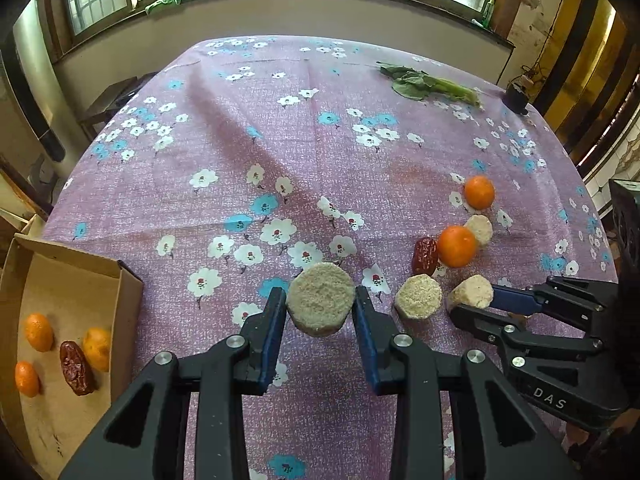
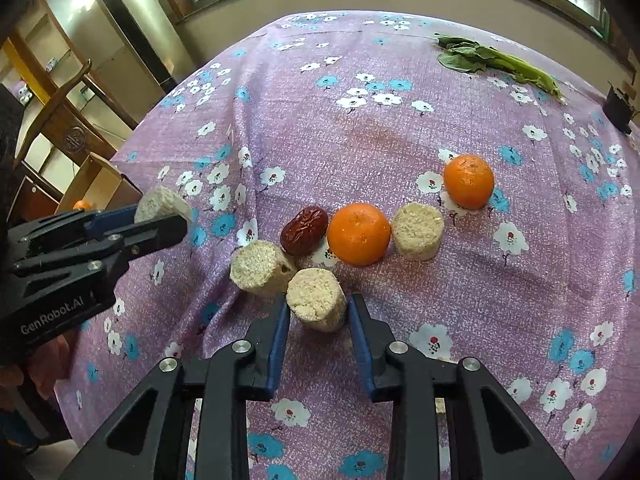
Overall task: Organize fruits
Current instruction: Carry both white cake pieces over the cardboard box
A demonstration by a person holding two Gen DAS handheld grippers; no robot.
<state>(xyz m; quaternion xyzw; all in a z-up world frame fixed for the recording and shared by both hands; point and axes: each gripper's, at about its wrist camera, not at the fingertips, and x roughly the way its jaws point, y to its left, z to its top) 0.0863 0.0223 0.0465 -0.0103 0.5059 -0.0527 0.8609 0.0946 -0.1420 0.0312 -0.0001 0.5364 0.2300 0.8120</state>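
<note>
My left gripper [image 1: 320, 306] is shut on a round beige grain cake [image 1: 321, 299], held just above the flowered cloth. In the right wrist view this gripper [image 2: 176, 216] comes in from the left with its cake [image 2: 162, 203]. My right gripper [image 2: 318, 310] is shut on another beige cake [image 2: 316, 298] that rests on the cloth; the left wrist view shows it [image 1: 472, 306] at the right. On the table lie two oranges [image 2: 359, 234] [image 2: 469, 180], a red date [image 2: 304, 230] and two more cakes [image 2: 258, 266] [image 2: 417, 232].
A cardboard box [image 1: 128, 300] at the table's left edge holds three oranges [image 1: 38, 332] and a date [image 1: 76, 368]. Leafy greens [image 1: 432, 84] and a small dark object [image 1: 516, 98] lie at the far right. A wooden chair [image 2: 60, 120] stands to the left.
</note>
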